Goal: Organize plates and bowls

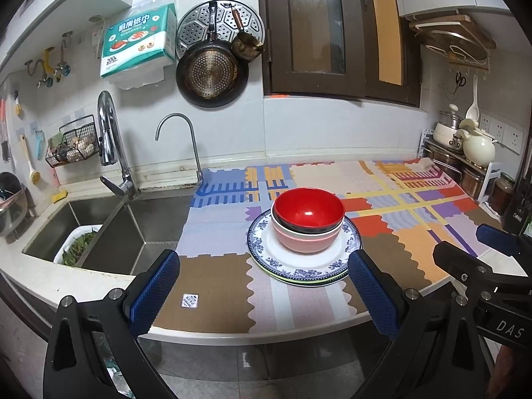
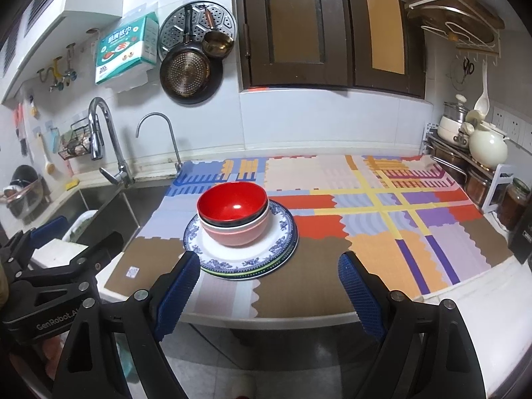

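At far left the sink (image 1: 109, 232) drops below the counter, a white basket of greens (image 1: 78, 244) in its near corner and two taps (image 1: 113, 153) at its far rim. The left gripper (image 1: 262, 286) hangs off the near counter edge, blue pads spread wide with nothing between them. Right of the sink a patchwork mat (image 1: 415, 229) covers the counter to its near edge. On its near-left part sits a stack of plates (image 1: 306, 266), the top one blue-patterned; the lower ones show only as thin rims, their number unclear. Nested bowls (image 1: 307, 221) stand on that stack, red on top, then black, white and pink. Open mat stretches right of the stack. The right gripper (image 2: 269, 282) also hovers at the near edge, jaws wide apart and empty. Far right, pots and jars (image 2: 482, 153) crowd a rack, partly cut off by the frame
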`<state>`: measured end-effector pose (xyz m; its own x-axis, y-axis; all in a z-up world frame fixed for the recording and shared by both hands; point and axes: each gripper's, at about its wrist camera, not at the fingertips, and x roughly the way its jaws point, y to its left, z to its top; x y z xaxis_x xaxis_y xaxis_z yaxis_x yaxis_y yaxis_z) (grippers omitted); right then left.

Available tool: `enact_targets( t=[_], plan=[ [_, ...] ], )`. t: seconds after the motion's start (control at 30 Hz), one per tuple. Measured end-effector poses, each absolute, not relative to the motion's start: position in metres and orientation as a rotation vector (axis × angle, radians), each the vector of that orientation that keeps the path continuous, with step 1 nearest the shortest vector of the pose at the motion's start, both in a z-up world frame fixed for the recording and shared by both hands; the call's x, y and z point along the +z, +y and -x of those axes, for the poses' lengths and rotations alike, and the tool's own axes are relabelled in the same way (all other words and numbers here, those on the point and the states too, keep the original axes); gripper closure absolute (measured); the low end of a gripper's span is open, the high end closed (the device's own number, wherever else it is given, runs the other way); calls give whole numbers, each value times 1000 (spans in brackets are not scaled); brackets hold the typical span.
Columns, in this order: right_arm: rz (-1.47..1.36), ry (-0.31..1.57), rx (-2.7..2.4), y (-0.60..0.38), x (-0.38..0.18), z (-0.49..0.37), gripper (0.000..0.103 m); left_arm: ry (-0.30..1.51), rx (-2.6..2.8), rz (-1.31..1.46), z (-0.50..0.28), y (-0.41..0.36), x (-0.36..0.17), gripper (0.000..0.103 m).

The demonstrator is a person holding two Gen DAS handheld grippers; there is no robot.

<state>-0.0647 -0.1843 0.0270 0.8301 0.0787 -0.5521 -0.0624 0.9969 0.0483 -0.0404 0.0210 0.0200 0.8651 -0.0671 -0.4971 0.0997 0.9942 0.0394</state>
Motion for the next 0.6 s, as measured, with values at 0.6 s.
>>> enact_targets(
  t=[0.6],
  plan=[
    [-32,568,74,-186,32,81,17,499,-91,-68,55,21,25,0]
  ],
)
